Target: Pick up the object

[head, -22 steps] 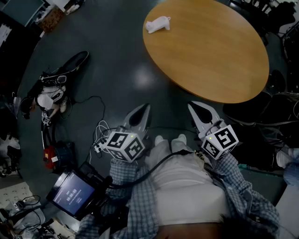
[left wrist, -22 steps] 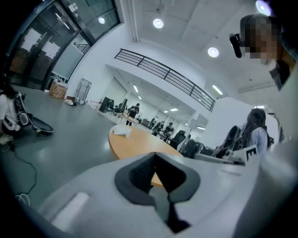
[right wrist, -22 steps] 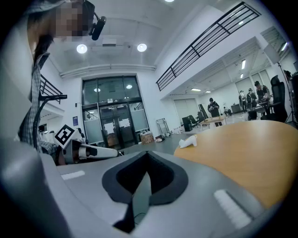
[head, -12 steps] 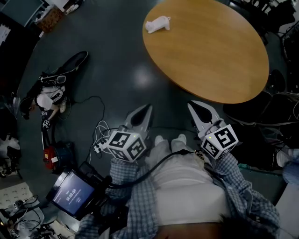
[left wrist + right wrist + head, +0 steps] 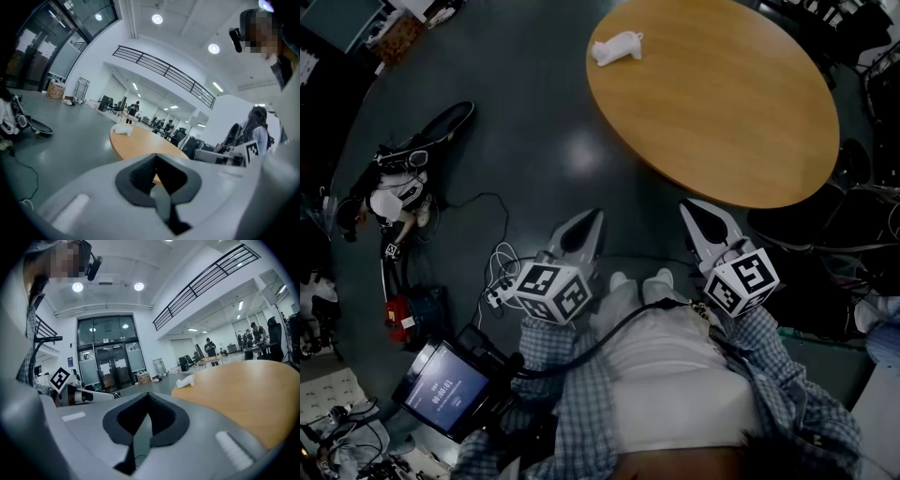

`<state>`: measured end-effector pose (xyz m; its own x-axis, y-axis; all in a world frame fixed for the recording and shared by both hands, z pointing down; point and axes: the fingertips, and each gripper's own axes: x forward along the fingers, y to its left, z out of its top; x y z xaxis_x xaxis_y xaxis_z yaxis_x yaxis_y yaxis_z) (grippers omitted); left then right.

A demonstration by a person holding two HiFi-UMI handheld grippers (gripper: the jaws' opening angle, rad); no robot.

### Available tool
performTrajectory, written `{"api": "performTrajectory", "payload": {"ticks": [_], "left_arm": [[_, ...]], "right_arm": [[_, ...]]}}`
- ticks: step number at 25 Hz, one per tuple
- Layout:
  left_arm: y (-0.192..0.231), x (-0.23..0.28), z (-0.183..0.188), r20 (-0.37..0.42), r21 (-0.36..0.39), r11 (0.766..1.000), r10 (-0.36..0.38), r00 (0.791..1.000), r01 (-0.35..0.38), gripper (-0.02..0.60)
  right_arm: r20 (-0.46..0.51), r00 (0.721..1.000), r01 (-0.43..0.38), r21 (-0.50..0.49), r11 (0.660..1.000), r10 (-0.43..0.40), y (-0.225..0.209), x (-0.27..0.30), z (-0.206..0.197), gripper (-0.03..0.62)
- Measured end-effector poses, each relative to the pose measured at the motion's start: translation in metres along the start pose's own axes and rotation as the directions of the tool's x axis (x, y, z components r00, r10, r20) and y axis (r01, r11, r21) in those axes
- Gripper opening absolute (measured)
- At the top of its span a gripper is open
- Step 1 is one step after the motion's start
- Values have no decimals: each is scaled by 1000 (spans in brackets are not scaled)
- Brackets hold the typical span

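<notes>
A small white soft object point(image 5: 617, 47) lies near the far left edge of the round wooden table point(image 5: 722, 112). It also shows far off in the left gripper view as the white object point(image 5: 123, 131) and in the right gripper view as the white object point(image 5: 186, 381). My left gripper point(image 5: 592, 217) hangs over the grey floor, well short of the table, its jaws shut and empty. My right gripper point(image 5: 689, 208) hovers just off the table's near edge, also shut with nothing in it. Both point towards the table.
A small lit screen point(image 5: 445, 386) and cables point(image 5: 502, 272) sit on the floor at the lower left. Bags and gear point(image 5: 398, 183) lie further left. Dark chairs and cables point(image 5: 862, 216) crowd the right side. The person's shoes point(image 5: 642, 279) show between the grippers.
</notes>
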<state>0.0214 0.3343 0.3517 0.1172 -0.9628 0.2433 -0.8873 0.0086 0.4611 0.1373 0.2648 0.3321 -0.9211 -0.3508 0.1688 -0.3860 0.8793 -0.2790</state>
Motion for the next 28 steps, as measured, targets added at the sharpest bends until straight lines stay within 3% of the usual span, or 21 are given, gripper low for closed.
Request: {"api": "performTrajectory", "payload": {"ticks": [17,28], "left_arm": [[56,-36,9,-36,19,998,-63,997,64,3],[72,-14,14,-51,19,998,-59,997,60,3]], "right_arm": [[22,992,122,-47,991,-121,45,21,-9,6],[-1,990,138,-31,990,-138,25,38,-15,6]]}}
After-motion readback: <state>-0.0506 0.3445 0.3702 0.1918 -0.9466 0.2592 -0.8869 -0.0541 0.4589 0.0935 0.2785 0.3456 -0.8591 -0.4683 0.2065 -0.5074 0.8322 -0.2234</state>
